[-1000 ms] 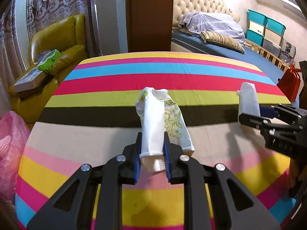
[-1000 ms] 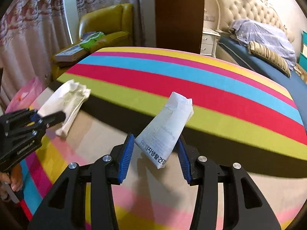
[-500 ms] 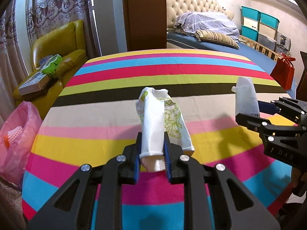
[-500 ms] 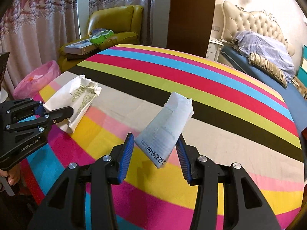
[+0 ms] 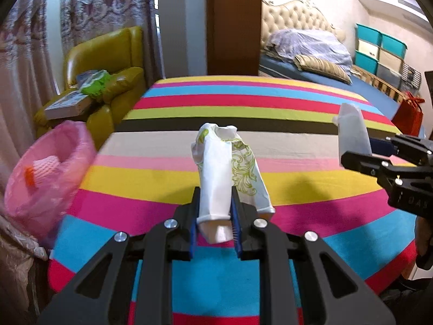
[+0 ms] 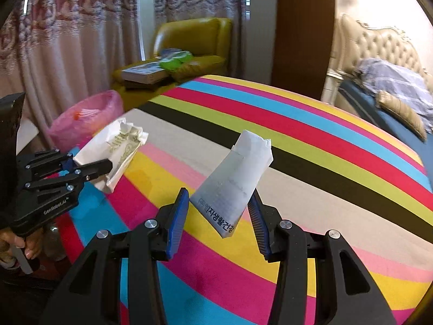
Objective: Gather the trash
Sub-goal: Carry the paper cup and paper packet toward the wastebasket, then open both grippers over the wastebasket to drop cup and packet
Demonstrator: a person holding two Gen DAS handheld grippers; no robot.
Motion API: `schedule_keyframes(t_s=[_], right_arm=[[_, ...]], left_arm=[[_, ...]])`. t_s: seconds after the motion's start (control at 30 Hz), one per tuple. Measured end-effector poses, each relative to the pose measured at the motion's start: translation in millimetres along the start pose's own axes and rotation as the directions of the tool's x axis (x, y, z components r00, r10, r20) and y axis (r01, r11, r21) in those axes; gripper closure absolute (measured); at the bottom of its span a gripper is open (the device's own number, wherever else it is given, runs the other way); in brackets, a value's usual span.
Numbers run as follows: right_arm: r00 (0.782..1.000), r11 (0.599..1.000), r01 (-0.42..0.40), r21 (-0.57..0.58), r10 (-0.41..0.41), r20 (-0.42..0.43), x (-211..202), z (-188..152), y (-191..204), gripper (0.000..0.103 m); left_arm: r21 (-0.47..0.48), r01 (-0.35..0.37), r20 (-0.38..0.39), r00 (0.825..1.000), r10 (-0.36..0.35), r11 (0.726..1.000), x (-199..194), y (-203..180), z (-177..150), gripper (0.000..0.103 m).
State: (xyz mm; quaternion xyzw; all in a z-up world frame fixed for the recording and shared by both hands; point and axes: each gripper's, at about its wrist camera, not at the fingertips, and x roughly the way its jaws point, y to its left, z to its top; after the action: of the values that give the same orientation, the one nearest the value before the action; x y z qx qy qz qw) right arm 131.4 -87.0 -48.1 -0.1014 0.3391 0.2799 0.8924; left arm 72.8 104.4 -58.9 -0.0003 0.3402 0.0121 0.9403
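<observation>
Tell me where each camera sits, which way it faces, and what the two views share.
Left wrist: on the left tool, facing along its fingers over the striped table; it grips a green-patterned paper bag.
Right wrist: on the right tool, facing likewise; it grips a white printed packet; a hand shows.
Shared: table, both items, pink trash bag, yellow armchair.

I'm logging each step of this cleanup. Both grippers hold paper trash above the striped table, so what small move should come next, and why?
Probably swing the left gripper leftward toward the pink-lined bin. It is shut on the white and green wrapper, and the bin sits open just off the table's left edge, nearer to it than to the right gripper.
</observation>
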Motion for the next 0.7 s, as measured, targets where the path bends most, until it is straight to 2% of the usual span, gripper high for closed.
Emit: schedule_keyframes(t_s=[0.27, 0.47, 0.7], right_arm=[[0.995, 0.992, -0.095, -0.087, 0.094, -0.018, 21, 26, 46, 0.059], [0.988, 0.972, -0.155, -0.176, 0.151, -0.033, 40, 50, 87, 0.059], [0.972, 0.937, -0.232, -0.261, 0.232, -0.033, 63, 94, 140, 0.059]], left_arm=[[-0.074, -0.091, 0.057, 0.994, 0.096, 0.993, -43, 70, -8, 0.083], [-0.123, -0.165, 0.061, 0.983, 0.173, 0.979, -68, 129, -9, 0.083], [-0.175, -0.211, 0.058, 0.973, 0.224, 0.962, -87, 196, 1, 0.083]])
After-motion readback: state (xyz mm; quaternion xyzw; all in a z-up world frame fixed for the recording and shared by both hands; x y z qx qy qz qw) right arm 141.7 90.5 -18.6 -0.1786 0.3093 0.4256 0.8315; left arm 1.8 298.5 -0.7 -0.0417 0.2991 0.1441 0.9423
